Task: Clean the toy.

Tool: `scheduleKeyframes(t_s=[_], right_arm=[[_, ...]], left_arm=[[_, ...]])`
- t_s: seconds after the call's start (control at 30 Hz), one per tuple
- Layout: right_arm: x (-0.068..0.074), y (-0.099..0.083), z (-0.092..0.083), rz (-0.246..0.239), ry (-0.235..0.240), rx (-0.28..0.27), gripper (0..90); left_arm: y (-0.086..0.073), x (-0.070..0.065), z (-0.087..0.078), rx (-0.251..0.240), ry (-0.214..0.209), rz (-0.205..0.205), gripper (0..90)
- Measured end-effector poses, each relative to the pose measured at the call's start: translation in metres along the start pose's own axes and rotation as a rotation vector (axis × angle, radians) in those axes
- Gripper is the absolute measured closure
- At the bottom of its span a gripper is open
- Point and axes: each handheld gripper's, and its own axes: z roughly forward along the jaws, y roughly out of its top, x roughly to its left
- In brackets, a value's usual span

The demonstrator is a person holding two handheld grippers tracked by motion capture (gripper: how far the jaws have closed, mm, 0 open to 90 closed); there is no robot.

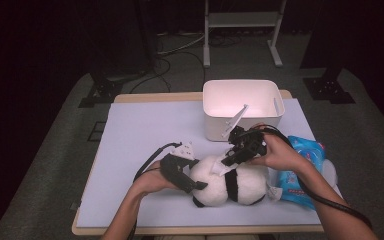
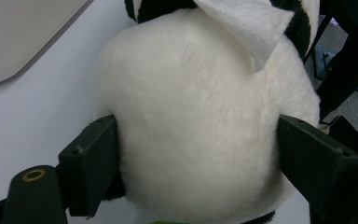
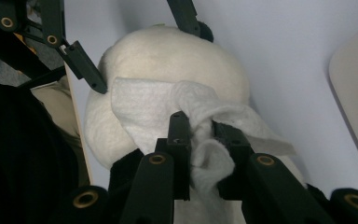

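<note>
A black-and-white panda plush (image 1: 215, 187) lies on the pale table sheet near the front edge. My left gripper (image 1: 198, 174) is shut on its round white head (image 2: 200, 126), one jaw pressing into each side. My right gripper (image 1: 232, 157) comes in from the right above the plush and is shut on a crumpled white wipe (image 3: 149, 107), which lies draped against the top of the head. In the right gripper view, the wipe is bunched between that gripper's (image 3: 200, 128) jaws. One corner of the wipe (image 2: 247, 23) hangs over the plush in the left gripper view.
A white plastic bin (image 1: 215, 127) stands behind the plush at the table's back, with a thin white strip (image 1: 235, 120) leaning on its front. A blue wipe packet (image 1: 300, 170) lies right of the plush under the right forearm. The sheet (image 1: 140, 135) stretches away to the left.
</note>
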Motion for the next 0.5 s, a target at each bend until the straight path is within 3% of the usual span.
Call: scheduleKeyframes(t_s=[0.27,0.5], right_arm=[[-0.006,-0.013,-0.014,0.043,-0.034,-0.003,77.5],[-0.013,-0.046,-0.035,0.104,-0.055,-0.040,77.5]], left_arm=[[0.000,0.000,0.000,-0.002,-0.001,0.002,16.7],[0.000,0.000,0.000,-0.006,-0.004,0.000,16.7]])
